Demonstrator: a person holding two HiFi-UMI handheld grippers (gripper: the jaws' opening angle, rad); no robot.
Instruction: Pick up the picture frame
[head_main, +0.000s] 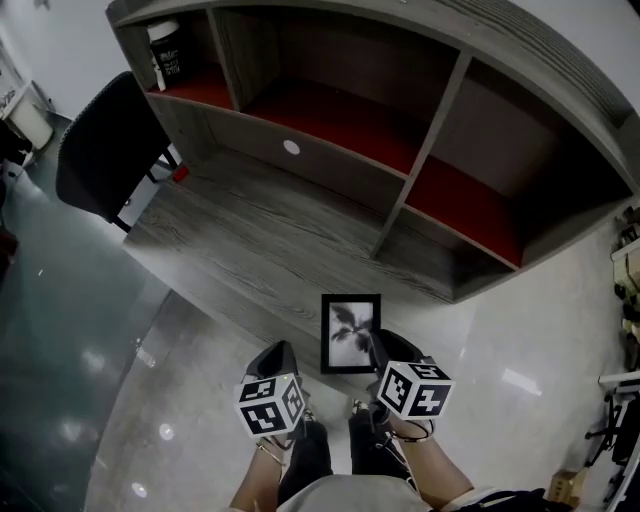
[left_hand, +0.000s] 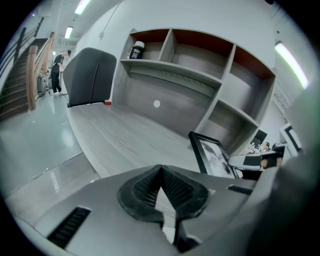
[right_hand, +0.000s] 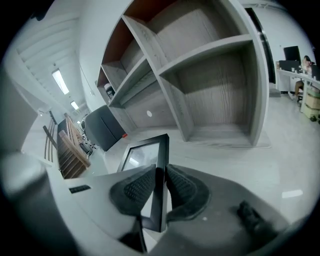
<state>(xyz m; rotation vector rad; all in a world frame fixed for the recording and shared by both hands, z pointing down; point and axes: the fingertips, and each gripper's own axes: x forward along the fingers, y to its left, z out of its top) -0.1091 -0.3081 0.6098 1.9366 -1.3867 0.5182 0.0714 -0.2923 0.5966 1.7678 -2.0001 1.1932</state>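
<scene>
Between the right gripper's (right_hand: 159, 187) fingers (right_hand: 134, 191) I am holding the picture frame (right_hand: 159, 165). The two dark ribbed pads are pinching its black right-hand edge, one on the glass side and one on the back. The frame is standing nearly upright in that grip, its top reaching past the fingertips and its lower corner hanging below them. In the head view the frame (head_main: 350, 333) is sitting just left of the right gripper (head_main: 385, 345) and just right of the left gripper (head_main: 280, 355), with its leaf-like print facing up.

The left gripper's (left_hand: 161, 185) fingers (left_hand: 144, 190) are pressed together at their tips and are gripping nothing. From there the frame (left_hand: 212, 155) is showing off to their right, apart from them.

Ahead of both sets of fingers the grey wood-grain surface (head_main: 250, 230) is stretching towards a shelf unit (head_main: 430, 130) with red-floored compartments. A dark container (head_main: 168, 55) is standing in the far-left compartment. A black chair (head_main: 105, 150) is standing beyond the left fingers, beside the surface.
</scene>
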